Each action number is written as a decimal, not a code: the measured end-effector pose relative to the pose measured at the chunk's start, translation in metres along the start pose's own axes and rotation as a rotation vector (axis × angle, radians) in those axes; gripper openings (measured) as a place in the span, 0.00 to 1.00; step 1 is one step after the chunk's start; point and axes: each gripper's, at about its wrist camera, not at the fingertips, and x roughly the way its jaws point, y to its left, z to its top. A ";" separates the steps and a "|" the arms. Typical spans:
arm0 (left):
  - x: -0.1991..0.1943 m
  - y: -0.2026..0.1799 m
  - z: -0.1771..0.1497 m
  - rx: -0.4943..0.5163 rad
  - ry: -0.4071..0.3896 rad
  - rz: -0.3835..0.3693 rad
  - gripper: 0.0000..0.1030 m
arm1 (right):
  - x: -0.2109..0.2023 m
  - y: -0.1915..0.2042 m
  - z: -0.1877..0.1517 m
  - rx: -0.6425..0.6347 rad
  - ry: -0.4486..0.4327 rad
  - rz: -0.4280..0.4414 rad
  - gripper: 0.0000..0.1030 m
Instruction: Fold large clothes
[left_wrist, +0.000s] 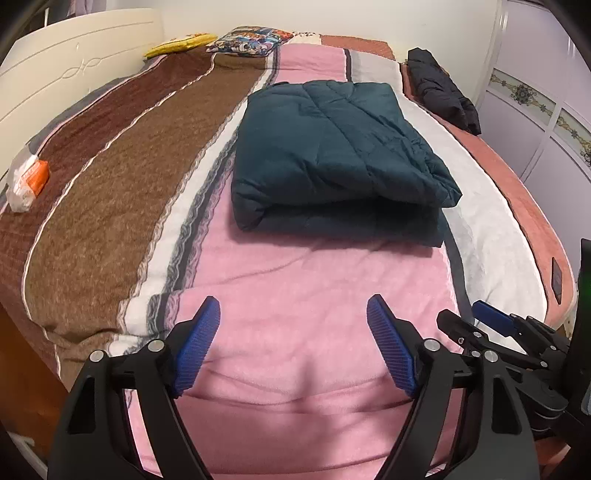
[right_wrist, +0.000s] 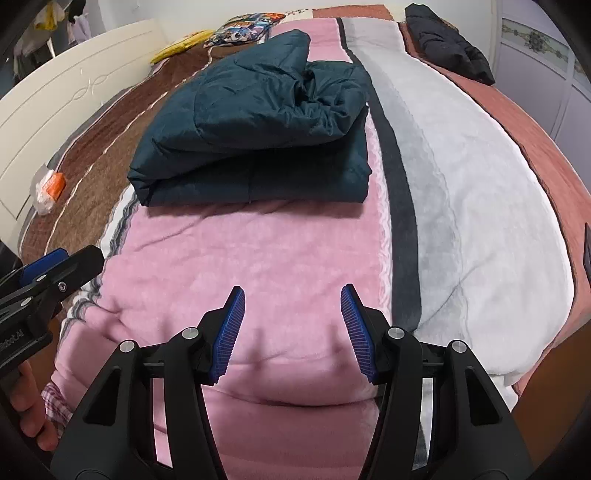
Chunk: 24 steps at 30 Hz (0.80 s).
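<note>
A dark teal padded jacket (left_wrist: 332, 155) (right_wrist: 258, 129) lies folded into a thick bundle on the pink stripe of the bed blanket (left_wrist: 295, 280) (right_wrist: 240, 258). My left gripper (left_wrist: 293, 306) hovers over the pink blanket short of the jacket, jaws open and nothing between its blue pads. To its right, my right gripper (right_wrist: 293, 295) is also open and empty, over the same pink area near the bed's front edge. Each gripper shows in the other's view: the right one (left_wrist: 491, 321) at the right edge, the left one (right_wrist: 55, 266) at the left edge, held by a hand (right_wrist: 29, 402).
A black garment (left_wrist: 443, 92) (right_wrist: 447, 48) lies at the bed's far right. A patterned pillow (left_wrist: 247, 40) and a yellow item (left_wrist: 181, 44) sit at the far end. An orange-and-white packet (left_wrist: 29, 181) (right_wrist: 50, 188) rests on the brown stripe by the white headboard (left_wrist: 74, 62). Wardrobe doors (left_wrist: 546, 110) stand right.
</note>
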 end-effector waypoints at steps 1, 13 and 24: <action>0.001 0.000 -0.001 -0.001 0.004 0.003 0.73 | 0.000 0.000 0.000 -0.001 0.001 -0.001 0.53; 0.000 0.003 -0.002 -0.010 0.010 0.005 0.70 | 0.002 0.002 -0.001 -0.011 0.014 -0.007 0.53; 0.001 0.003 -0.002 -0.004 0.009 0.007 0.69 | 0.003 0.003 -0.001 -0.019 0.018 -0.006 0.53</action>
